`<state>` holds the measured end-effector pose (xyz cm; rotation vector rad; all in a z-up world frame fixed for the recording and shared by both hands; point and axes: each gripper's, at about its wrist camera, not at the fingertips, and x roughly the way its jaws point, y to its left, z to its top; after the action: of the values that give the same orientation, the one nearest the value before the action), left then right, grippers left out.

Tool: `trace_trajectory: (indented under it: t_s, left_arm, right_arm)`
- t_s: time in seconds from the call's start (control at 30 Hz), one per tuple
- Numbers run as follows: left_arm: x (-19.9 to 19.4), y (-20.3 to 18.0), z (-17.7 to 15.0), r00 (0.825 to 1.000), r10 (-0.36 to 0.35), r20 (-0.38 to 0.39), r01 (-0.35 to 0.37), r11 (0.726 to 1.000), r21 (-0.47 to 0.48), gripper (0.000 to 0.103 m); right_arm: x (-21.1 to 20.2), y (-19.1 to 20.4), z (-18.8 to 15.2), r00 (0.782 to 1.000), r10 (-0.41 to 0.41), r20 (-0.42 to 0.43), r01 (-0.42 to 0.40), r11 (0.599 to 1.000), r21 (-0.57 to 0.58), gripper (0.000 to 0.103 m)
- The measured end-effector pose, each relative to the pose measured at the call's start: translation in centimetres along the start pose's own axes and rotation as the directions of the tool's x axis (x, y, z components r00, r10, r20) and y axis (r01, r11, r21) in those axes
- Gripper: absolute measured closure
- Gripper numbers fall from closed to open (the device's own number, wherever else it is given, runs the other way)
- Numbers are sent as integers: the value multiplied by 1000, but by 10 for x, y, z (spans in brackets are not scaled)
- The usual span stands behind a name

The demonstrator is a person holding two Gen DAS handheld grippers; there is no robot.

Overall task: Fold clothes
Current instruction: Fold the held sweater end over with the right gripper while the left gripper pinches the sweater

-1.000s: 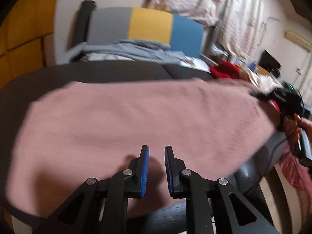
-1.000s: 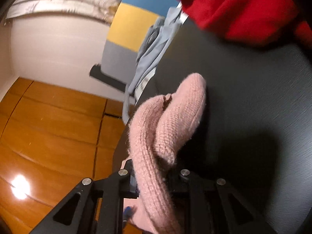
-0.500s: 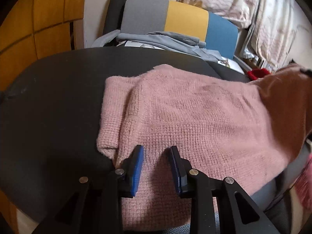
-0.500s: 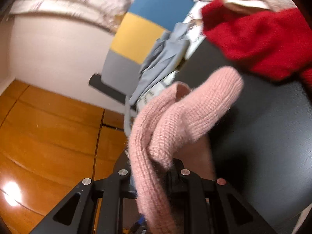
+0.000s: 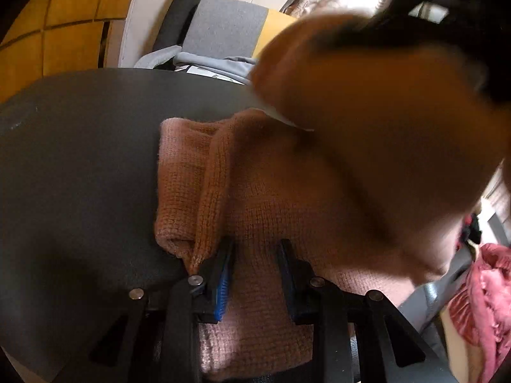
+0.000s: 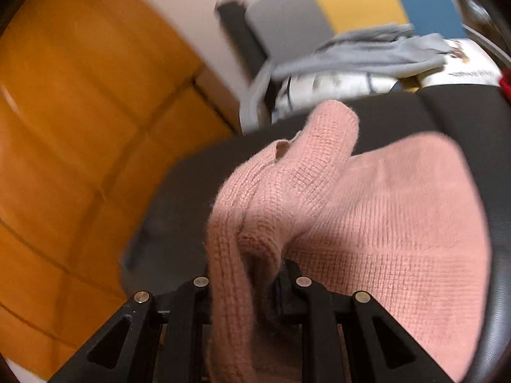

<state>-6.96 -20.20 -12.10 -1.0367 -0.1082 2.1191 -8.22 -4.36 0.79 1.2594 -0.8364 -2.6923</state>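
Right hand-held gripper (image 6: 246,274) grasps pink sweater (image 6: 383,223); left (image 5: 255,265) released; grey garment (image 6: 367,54), seemingly, beyond.

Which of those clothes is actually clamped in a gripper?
The pink knitted sweater, bunched between the right gripper's fingers. The grey garment lies untouched on the chair behind.

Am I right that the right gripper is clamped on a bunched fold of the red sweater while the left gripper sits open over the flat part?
Not quite: the sweater is pink, not red. The right wrist view shows the right gripper clamped on a bunched fold of the pink knit sweater. The rest holds: in the left wrist view, the left gripper sits open over the flat part.
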Motion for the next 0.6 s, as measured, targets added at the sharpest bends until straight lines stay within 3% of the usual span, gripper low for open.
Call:
trace_trajectory:
  t_s: [0.17,0.3,0.43,0.6]
  left_arm:
    - [0,9,-3,998,-58,21,59,998,-32,75]
    - [-1,14,-6,994,-96,45,98,993,-59,75]
    - [-8,28,-8,983,-174,58,181,974,-136,74]
    - [-16,46,-10,967,-248,51,253,943,-216,72]
  right_arm:
    - [51,0,-35,993,-38,-112,33,998,-44,81]
    - [60,4,-34,990,-33,-139,19,995,-102,73]
    - [49,6,-34,986,-9,-168,-6,996,-89,66]
    - [-2,16,-42,990,107,-92,-118,985,-127,60]
